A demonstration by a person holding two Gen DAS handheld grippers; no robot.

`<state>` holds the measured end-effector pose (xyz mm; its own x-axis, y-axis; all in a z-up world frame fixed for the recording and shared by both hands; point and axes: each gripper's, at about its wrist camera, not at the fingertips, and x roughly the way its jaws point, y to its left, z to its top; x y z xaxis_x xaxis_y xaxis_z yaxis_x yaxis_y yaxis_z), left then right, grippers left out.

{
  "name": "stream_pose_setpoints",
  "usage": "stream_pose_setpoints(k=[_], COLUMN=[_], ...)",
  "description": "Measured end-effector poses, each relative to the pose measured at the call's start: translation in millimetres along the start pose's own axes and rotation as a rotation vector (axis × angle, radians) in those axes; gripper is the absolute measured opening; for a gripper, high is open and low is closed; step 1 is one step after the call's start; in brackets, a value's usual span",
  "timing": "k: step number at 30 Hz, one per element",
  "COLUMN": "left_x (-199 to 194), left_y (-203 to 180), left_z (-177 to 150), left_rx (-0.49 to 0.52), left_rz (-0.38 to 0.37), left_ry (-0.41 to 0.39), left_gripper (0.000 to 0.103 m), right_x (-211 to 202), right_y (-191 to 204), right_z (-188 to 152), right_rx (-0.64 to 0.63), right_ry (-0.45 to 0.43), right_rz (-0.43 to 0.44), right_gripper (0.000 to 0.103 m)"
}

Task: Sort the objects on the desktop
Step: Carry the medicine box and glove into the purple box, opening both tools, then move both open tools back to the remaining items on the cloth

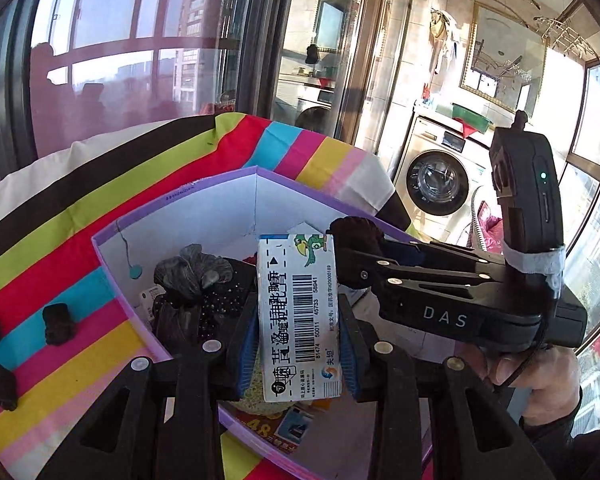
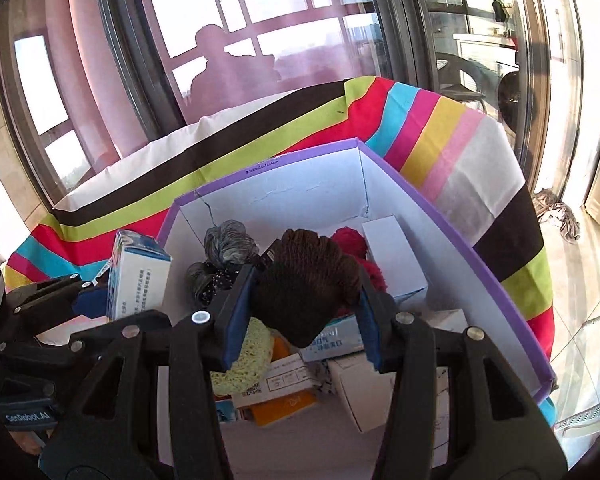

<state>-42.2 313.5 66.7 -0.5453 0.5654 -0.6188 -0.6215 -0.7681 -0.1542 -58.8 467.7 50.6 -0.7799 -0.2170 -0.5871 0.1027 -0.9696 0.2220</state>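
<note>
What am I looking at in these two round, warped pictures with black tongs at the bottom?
Each picture comes from a fisheye camera mounted on a hand-held two-finger gripper; a person carries one in each hand. The left camera shows the left gripper clamped on a small white barcoded carton, with the right gripper and the person's hand beside it. The right camera shows the right gripper clamped on a dark brown yarn bundle. Both hover over a purple-rimmed box already holding cartons, yarn and a yellow sponge. The box sits on a striped cloth, where small dark items remain.
</note>
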Motion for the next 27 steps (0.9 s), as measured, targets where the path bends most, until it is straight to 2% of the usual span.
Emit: stream_pose_setpoints(k=[2, 3, 4, 6, 11, 15, 20, 25, 27], left_x=[5, 8, 11, 13, 0, -23, -61, -95, -105], left_y=[-1, 0, 2, 5, 11, 21, 49, 99, 120], left_z=[-2, -4, -5, -8, -17, -30, -61, -104, -121], left_rx=[-0.014, -0.028, -0.043, -0.063, -0.096, -0.140, -0.177, -0.309, -0.358], left_rz=[-0.016, -0.023, -0.022, -0.018, -0.035, -0.034, 0.068, 0.188, 0.246], left_ry=[0.006, 0.012, 0.015, 0.014, -0.009, -0.058, -0.092, -0.106, -0.099], left_gripper=[0.037, 0.041, 0.049, 0.055, 0.058, 0.062, 0.069, 0.069, 0.069], right_x=[0, 0, 0, 0, -1, -4, -8, -11, -11], right_y=[-4, -7, -7, -4, 0, 0, 1, 12, 19], right_z=[0, 0, 0, 0, -1, -3, -4, -3, -3], right_rx=[0.019, 0.032, 0.037, 0.018, -0.008, -0.015, -0.022, -0.070, -0.094], right_ry=[0.001, -0.002, -0.002, -0.003, -0.008, -0.023, -0.043, -0.060, -0.061], right_rz=[0.028, 0.033, 0.032, 0.028, 0.017, 0.021, 0.020, -0.053, -0.052], right_gripper=[0.053, 0.056, 0.060, 0.063, 0.066, 0.066, 0.073, 0.083, 0.085])
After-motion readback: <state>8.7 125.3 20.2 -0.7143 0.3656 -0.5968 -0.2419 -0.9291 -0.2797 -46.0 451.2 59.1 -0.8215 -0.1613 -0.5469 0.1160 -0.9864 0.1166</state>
